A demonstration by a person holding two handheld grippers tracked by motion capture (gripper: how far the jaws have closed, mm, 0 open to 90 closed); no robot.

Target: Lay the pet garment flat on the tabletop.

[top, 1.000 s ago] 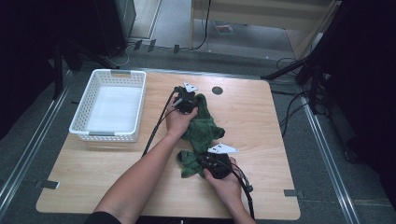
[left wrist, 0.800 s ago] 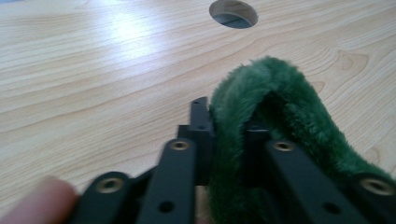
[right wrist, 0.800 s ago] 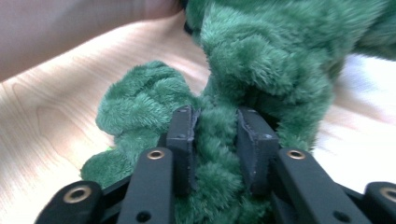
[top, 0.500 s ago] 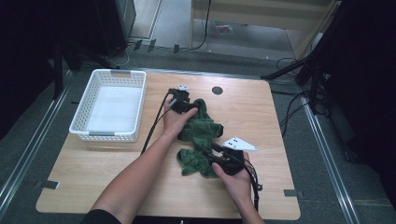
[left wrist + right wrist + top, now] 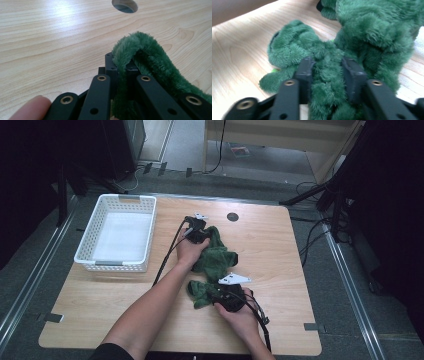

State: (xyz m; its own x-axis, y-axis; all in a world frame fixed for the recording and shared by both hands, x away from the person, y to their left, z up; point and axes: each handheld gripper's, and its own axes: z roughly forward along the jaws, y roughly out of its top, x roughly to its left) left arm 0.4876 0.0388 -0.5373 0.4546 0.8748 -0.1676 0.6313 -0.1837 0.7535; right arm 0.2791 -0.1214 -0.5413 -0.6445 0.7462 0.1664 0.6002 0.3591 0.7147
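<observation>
In the right gripper view, we see our right gripper (image 5: 327,72) with its two black jaws closed on a bunch of fuzzy green cloth (image 5: 372,32), which lies crumpled on the wooden table (image 5: 242,50).

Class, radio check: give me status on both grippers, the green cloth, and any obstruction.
Left gripper shut on green cloth, far end. Right gripper shut on it, near end. Cloth bunched on table. Basket off to the left, nothing in the way.

lab | wooden table (image 5: 280,250) on floor rails (image 5: 30,285) — trailing cables (image 5: 312,237)
</observation>
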